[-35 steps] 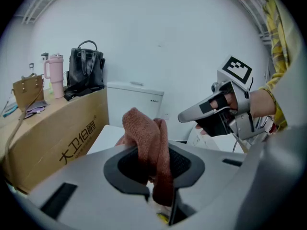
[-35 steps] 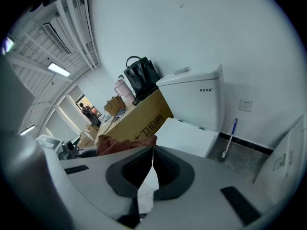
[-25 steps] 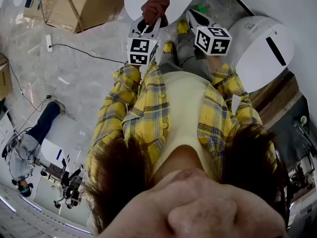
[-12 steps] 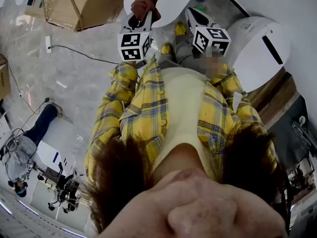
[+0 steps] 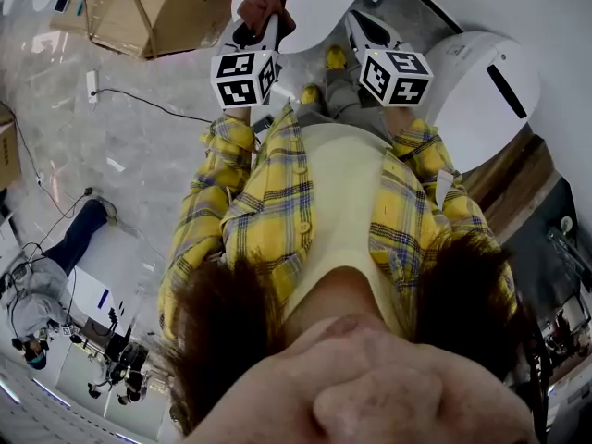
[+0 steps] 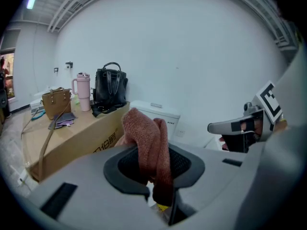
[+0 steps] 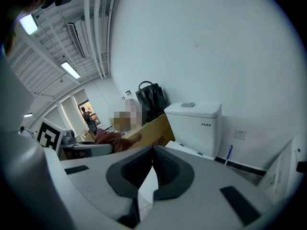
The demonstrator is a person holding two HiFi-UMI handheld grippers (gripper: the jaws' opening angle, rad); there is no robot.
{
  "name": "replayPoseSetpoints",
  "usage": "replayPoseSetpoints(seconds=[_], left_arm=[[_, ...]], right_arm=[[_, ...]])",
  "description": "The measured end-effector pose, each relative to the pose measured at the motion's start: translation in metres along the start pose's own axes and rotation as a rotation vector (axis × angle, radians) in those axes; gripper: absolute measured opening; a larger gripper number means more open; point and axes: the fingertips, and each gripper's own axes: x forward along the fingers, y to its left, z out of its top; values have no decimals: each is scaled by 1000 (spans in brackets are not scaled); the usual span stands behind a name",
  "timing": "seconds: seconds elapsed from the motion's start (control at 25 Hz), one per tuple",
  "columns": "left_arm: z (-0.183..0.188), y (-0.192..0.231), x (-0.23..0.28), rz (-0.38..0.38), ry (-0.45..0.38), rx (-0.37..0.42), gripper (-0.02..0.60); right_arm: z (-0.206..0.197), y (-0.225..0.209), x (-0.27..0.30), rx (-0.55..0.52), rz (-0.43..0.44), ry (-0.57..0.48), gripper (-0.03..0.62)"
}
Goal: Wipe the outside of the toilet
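A reddish-brown knitted cloth [image 6: 148, 145] is held in the left tool [image 6: 157, 178]. The jaws of this tool are closed on the cloth, and the folded cloth stands up above the jaw tips. Nothing is carried by the right tool [image 7: 146, 174], and its jaws are drawn together to a narrow slit. Both tools are held in front of the person, the right tool to the right of the left one and apart from it.

The white toilet [image 7: 194, 123] is found ahead of the right tool, a little to its right, with the tank against the white wall. From the left tool, the tank is seen straight ahead, partly behind the cloth. In the head view, the white lid lies just beyond the tips of both tools; whether it is touched by the cloth cannot be told.

A large cardboard box [image 6: 72, 138] is placed ahead of the left tool, to its left. On the box a black handbag [image 6: 111, 87], a pink tumbler [image 6: 82, 85] and a brown bag [image 6: 55, 102] are standing.
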Motion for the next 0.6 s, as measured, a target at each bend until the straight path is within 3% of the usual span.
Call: replayPoseSetpoints(seconds=[0.6], left_arm=[[8, -19, -40, 6, -63, 41, 97]], right_arm=[[5, 15, -36, -3, -10, -56, 25]])
